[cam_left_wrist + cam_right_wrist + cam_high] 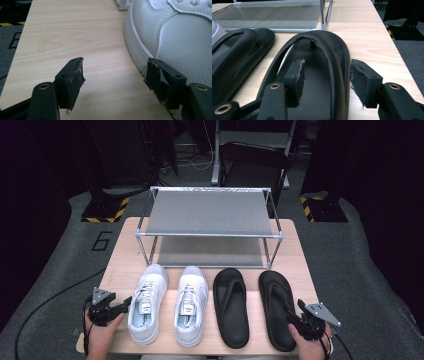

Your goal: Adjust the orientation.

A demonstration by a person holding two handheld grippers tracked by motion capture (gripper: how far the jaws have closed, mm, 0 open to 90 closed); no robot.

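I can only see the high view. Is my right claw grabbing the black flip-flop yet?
Observer: Not yet. The right gripper view shows the right claw open, one finger over the footbed and one outside the flip-flop's outer edge, not squeezing.
Operator: What about my other one?
Observer: The left claw is open too, with bare table between its fingers. One finger sits right beside the white sneaker's sole.

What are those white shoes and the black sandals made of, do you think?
The white sneakers look like leather or an imitation: the left gripper view shows a pebbled grain with stitched seams, matte. The black flip-flops look like moulded rubber or foam: smooth, seamless, faintly shiny straps in the right gripper view. Which exactly is hard to tell.
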